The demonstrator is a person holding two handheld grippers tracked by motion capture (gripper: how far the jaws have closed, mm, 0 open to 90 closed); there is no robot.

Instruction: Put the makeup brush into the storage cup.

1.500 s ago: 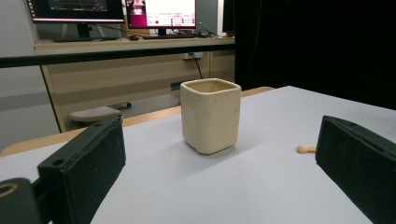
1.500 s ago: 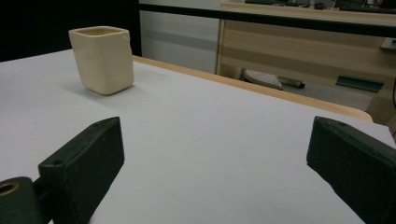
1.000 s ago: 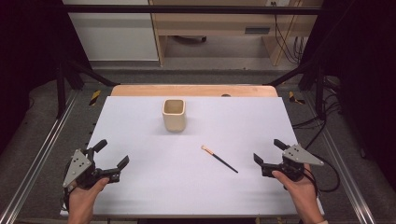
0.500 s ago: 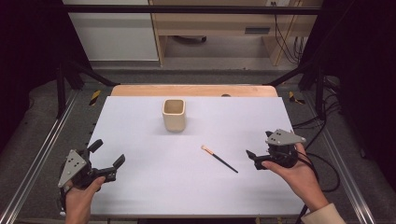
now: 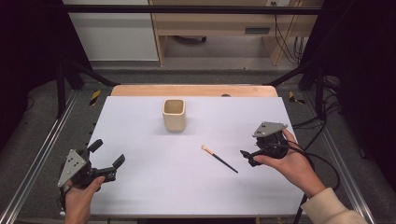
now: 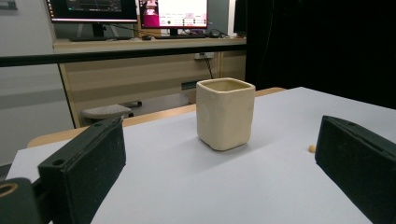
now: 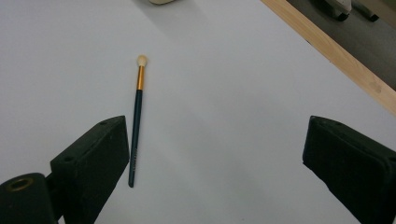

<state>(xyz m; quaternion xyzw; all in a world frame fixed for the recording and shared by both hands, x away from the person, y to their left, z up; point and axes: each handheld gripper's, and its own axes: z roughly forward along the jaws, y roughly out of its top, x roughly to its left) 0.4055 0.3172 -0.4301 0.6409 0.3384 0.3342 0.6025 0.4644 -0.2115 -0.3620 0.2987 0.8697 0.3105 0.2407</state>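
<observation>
A cream square cup [image 5: 174, 115] stands upright at the back middle of the white table top [image 5: 154, 191]. A thin dark brush [image 5: 219, 159] with a gold ferrule and pale tip lies flat right of centre. My right gripper [image 5: 247, 157] hovers open just right of the brush's handle end, pointing left. In the right gripper view the brush [image 7: 136, 126] lies beside the left jaw, and nothing is between the jaws. My left gripper [image 5: 108, 152] is open at the front left. In the left gripper view it faces the cup [image 6: 225, 113], with the brush tip [image 6: 311, 148] by the right jaw.
A wooden strip [image 5: 194, 90] runs along the table's far edge. Metal frame rails [image 5: 37, 158] flank both sides, with cables [image 5: 322, 140] on the floor at the right. Monitors [image 6: 173, 13] sit on a desk beyond the table.
My right gripper has moved left and slightly away from the front edge, ending close to the brush's handle. My left gripper shifted slightly and stays open.
</observation>
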